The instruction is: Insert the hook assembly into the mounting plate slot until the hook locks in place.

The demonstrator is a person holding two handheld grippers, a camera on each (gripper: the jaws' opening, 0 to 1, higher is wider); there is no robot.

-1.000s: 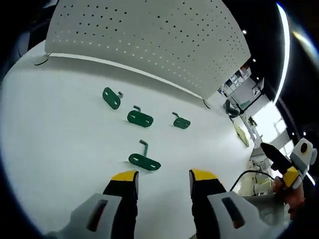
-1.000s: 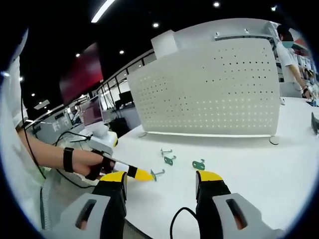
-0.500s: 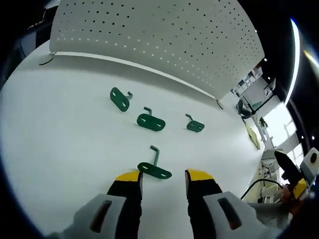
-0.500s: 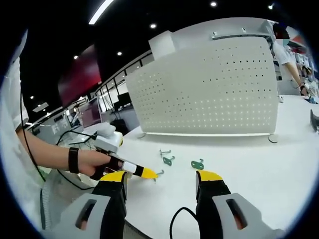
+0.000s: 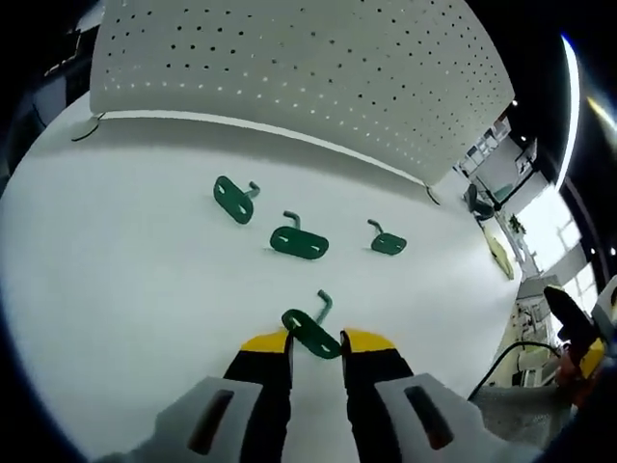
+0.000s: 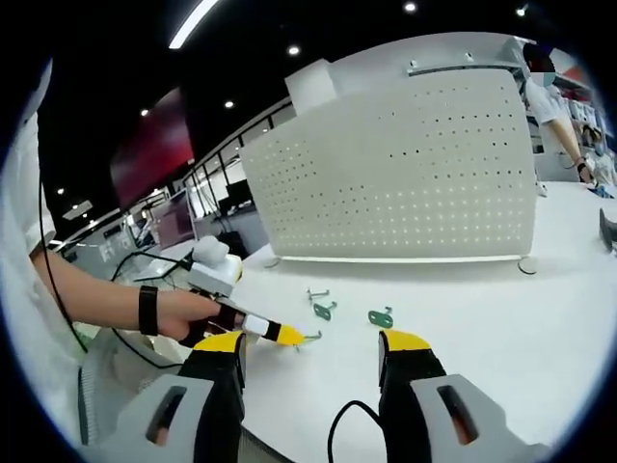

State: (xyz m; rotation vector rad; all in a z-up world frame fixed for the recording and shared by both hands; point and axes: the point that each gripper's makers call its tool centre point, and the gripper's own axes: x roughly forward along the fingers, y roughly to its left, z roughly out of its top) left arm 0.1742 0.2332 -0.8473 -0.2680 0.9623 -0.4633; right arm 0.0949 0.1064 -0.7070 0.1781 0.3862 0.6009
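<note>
My left gripper (image 5: 316,340) has its yellow-tipped jaws shut on the flat plate of a green hook (image 5: 313,331), which lies on the white table (image 5: 116,280). Its bent pin points toward the pegboard mounting plate (image 5: 289,68), which stands upright at the back. Three more green hooks (image 5: 299,241) lie in a row between us. In the right gripper view, the left gripper (image 6: 287,336) comes in from the left, held by a hand (image 6: 183,313), with the green hook (image 6: 308,337) at its tip. My right gripper (image 6: 313,342) is open and holds nothing, well short of the pegboard (image 6: 405,174).
A black cable (image 6: 347,424) loops between the right jaws at the table's near edge. A person (image 6: 554,106) stands beyond the pegboard's right end. The right gripper (image 5: 578,333) shows at the far right of the left gripper view. Bare table surrounds the hooks.
My left gripper moved forward over the nearest hook and its jaws narrowed from wide apart until they met the hook's plate. The right gripper stayed open and barely moved.
</note>
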